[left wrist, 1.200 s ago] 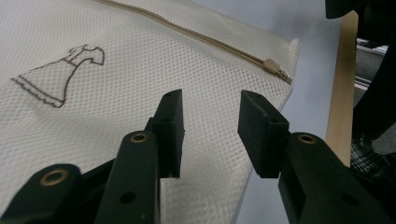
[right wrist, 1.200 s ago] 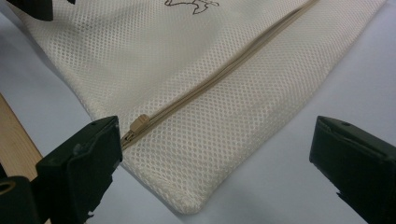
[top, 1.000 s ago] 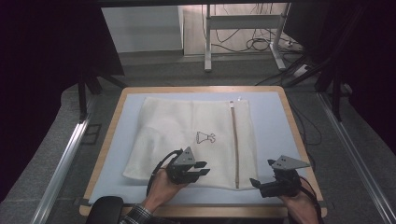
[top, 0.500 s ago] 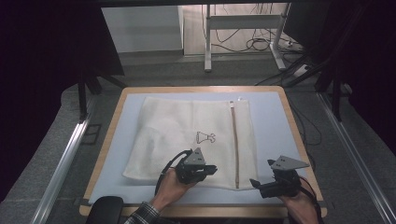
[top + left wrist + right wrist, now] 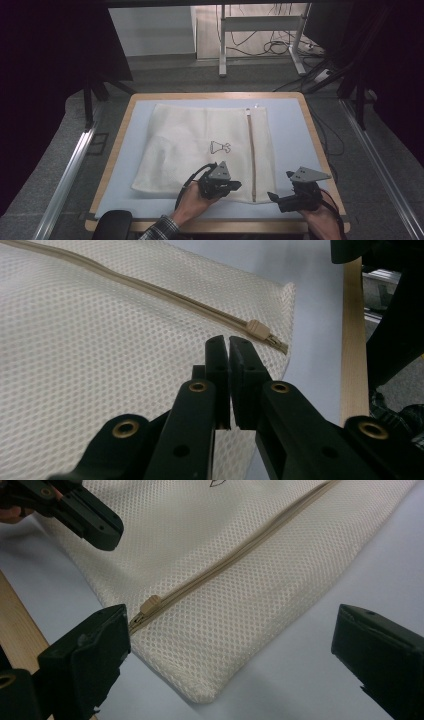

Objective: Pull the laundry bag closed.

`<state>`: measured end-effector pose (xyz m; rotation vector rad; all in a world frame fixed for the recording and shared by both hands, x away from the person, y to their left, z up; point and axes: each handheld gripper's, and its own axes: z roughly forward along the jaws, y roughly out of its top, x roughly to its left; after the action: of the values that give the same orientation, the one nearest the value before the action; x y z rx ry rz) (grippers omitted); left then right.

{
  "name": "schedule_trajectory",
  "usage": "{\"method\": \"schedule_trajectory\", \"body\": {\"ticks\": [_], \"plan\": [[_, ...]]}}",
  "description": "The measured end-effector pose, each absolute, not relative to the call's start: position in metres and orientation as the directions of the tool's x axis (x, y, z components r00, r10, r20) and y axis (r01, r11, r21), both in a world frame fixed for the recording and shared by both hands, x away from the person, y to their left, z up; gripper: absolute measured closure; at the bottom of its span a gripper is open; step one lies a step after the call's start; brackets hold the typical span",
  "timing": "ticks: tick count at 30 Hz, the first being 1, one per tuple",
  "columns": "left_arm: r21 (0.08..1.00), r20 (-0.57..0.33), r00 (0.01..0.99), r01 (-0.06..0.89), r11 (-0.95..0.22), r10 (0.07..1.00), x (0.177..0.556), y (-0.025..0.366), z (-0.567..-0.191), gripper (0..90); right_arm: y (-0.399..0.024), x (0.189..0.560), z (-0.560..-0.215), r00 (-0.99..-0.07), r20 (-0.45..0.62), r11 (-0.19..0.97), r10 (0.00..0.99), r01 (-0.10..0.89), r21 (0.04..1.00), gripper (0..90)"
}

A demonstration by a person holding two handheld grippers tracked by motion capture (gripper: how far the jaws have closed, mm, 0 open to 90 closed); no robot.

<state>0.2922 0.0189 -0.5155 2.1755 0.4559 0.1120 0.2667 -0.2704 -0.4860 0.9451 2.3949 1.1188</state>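
A white mesh laundry bag (image 5: pixel 195 145) lies flat on the blue mat (image 5: pixel 290 130), with a small hanger print (image 5: pixel 220 146) on it. Its beige zipper (image 5: pixel 251 155) runs front to back. The zipper pull (image 5: pixel 259 329) (image 5: pixel 150 603) sits near the bag's front corner. My left gripper (image 5: pixel 235 186) (image 5: pixel 229 342) is shut with nothing between its jaws. Its tips hang over the mesh just short of the pull, and they also appear in the right gripper view (image 5: pixel 95 527). My right gripper (image 5: pixel 272 196) (image 5: pixel 227 645) stands open beside the bag's front corner, its jaws wide on either side of that corner.
A wooden rim (image 5: pixel 220 95) frames the mat. Behind the table stand metal stand legs (image 5: pixel 222 45) with cables (image 5: pixel 280 47) on the floor. An aluminium rail (image 5: pixel 70 170) runs along the left side, and a dark rounded object (image 5: pixel 112 222) sits at the front left corner.
My left hand has moved right across the bag toward the zipper. The right gripper has stayed where it was.
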Motion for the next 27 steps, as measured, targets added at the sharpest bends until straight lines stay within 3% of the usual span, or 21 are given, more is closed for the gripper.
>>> {"method": "schedule_trajectory", "body": {"ticks": [21,27], "plan": [[0.769,-0.08,0.932,0.283,-0.573,0.353,0.289,-0.001,-0.532,86.7,-0.266,0.268,-0.49,-0.723,0.007,0.465,0.69,0.451,0.762,2.7],[0.744,-0.042,0.94,0.256,-0.618,0.338,0.288,-0.003,-0.537,87.5,-0.265,0.269,-0.491,-0.726,0.014,0.465,0.687,0.455,0.759,2.6]]}}
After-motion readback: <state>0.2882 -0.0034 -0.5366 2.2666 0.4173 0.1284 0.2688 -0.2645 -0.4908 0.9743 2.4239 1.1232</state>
